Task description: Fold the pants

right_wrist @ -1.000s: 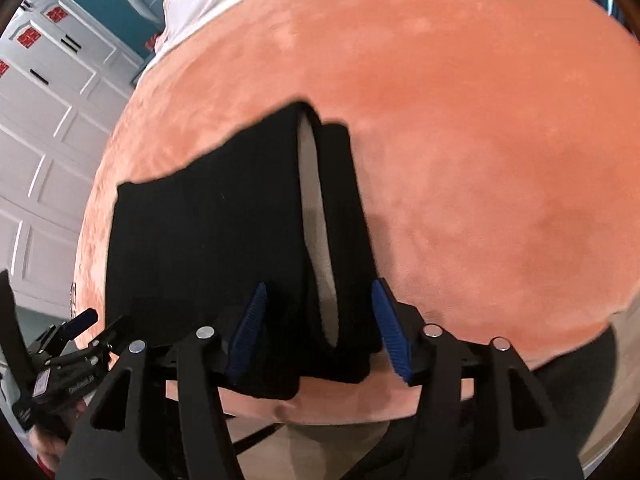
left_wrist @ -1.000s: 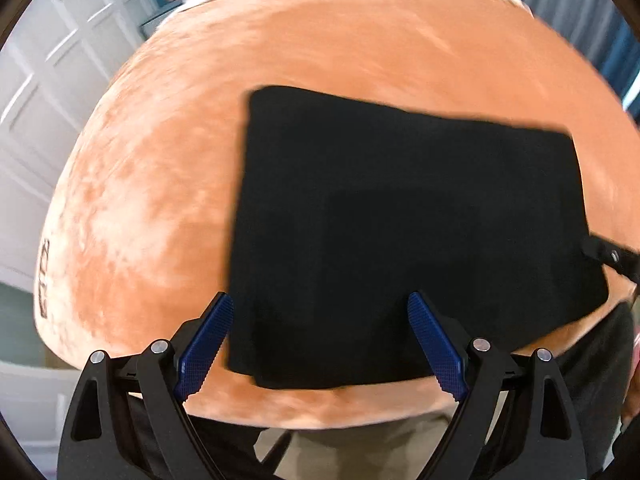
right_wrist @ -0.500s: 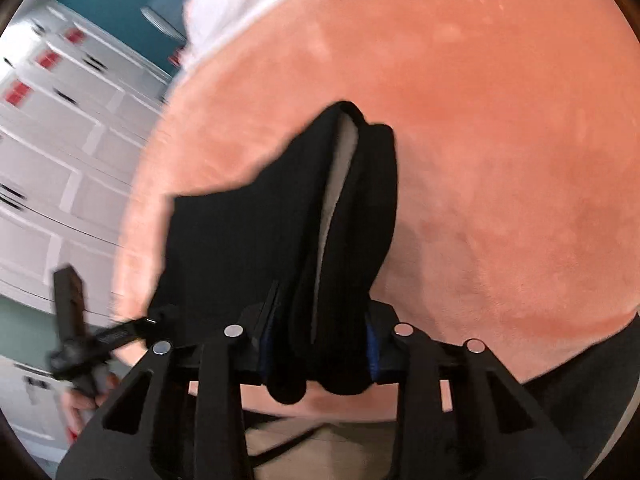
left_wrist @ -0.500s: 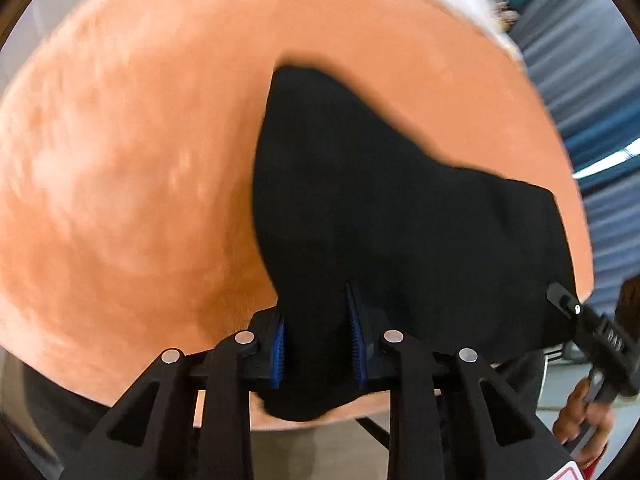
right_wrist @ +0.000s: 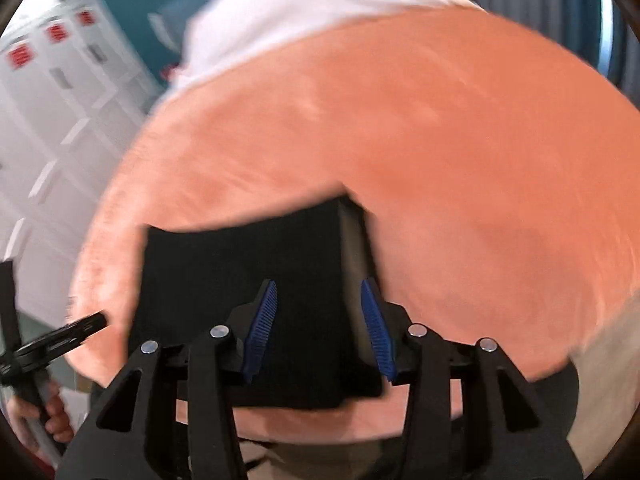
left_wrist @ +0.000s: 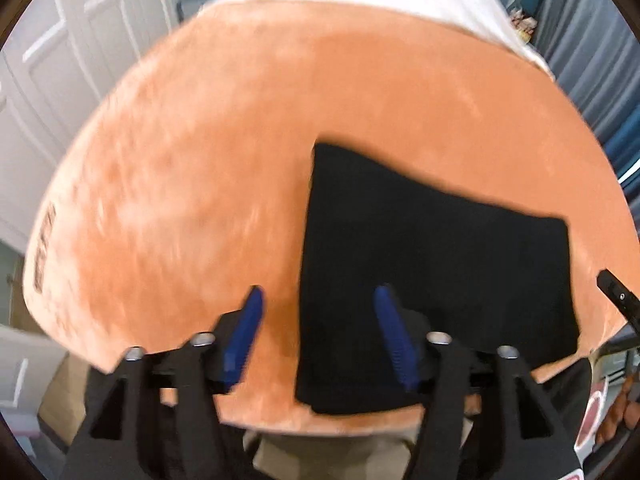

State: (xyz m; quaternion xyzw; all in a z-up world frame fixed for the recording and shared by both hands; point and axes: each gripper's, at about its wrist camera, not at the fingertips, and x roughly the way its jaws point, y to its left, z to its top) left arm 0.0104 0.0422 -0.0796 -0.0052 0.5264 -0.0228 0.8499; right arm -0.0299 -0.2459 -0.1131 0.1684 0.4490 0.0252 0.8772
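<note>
black folded pants (left_wrist: 432, 264) lie flat on the orange plush bench (left_wrist: 200, 184), one bundle only. left claw (left_wrist: 320, 336) is spread wide, holding nothing; the pants' left edge sits between its fingers. right claw (right_wrist: 318, 328) is spread too, empty, fingers straddling the pants' right end. long axis runs claw to claw.

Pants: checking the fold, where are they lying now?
The pants lie folded on the orange blanket, at its near edge, right of centre in the left wrist view.
</note>
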